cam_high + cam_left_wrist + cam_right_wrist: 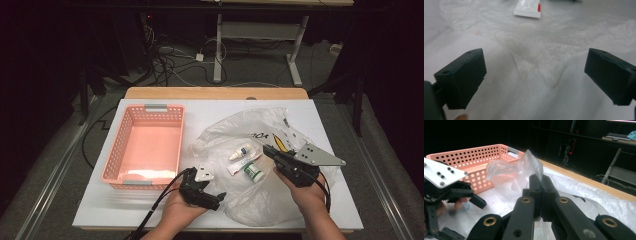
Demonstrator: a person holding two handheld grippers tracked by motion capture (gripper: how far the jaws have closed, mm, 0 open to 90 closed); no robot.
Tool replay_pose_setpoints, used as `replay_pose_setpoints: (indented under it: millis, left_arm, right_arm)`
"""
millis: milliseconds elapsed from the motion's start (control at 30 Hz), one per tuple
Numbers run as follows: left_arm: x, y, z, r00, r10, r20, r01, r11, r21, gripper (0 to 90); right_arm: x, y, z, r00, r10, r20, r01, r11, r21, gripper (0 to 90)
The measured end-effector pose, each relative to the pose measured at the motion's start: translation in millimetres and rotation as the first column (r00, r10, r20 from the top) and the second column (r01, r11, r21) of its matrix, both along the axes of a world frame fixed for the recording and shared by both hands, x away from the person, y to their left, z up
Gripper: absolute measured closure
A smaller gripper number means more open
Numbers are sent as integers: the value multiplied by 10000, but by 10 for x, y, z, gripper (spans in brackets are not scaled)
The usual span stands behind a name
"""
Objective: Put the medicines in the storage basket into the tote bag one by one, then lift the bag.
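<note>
The clear plastic bag (260, 150) lies spread and crumpled over the middle and right of the white counter (95, 210). The right hand-held gripper (268, 150) has its jaws together, clamped on a fold of the bag, which in the right gripper view stands up as a peak of film (529, 162) above the tips. The left hand-held gripper (220, 197) sits low over the bag's near edge with its jaws wide apart and nothing between them but rumpled film (536, 65). 3 small items lie on the bag between the 2 grippers: a white dropper bottle with a blue cap (239, 152), a white tube with a red band (241, 164) and a white bottle with a green label (254, 171). The pink perforated basket (112, 155) stands just left of the bag, apart from both grippers
</note>
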State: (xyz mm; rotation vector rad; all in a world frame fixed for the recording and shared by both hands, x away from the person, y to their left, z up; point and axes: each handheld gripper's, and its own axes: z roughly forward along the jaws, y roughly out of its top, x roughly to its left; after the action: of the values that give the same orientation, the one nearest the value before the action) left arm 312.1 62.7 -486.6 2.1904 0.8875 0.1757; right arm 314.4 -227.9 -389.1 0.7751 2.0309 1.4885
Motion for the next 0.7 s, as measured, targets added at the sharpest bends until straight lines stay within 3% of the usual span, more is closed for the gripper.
replay_pose_setpoints:
  millis: [67, 133, 200, 233, 433, 667, 700]
  left_arm:
    - [83, -29, -34, 9985, 311, -460, -315, 9995, -73, 87]
    - [101, -57, -32, 9991, 227, -363, -233, 9996, -165, 146]
    - [66, -125, -34, 9989, 473, 31, -474, 9974, 536, 192]
    - [53, -137, -36, 9984, 532, 166, -541, 9965, 634, 248]
    - [44, -116, -38, 9944, 991, 355, -1007, 9938, 471, 522]
    - [22, -135, -41, 9990, 237, 369, -250, 9990, 365, 879]
    - [28, -126, -41, 9992, 244, 315, -253, 9993, 288, 881]
  right_arm:
    - [5, 3, -4, 10000, 13, -10, -13, 10000, -7, 900]
    - [9, 7, -8, 10000, -9, 15, 9, 10000, -55, 900]
    - [14, 9, -20, 10000, -46, -37, 46, 9999, -101, 900]
    - [19, 8, -28, 10000, -37, -60, 36, 9999, -120, 900]
    - [29, 18, -59, 9999, -40, -147, 38, 9998, -173, 900]
    - [27, 23, -74, 9997, -62, -244, 59, 9999, -146, 900]
    - [30, 20, -67, 9997, -106, -199, 103, 9998, -164, 900]
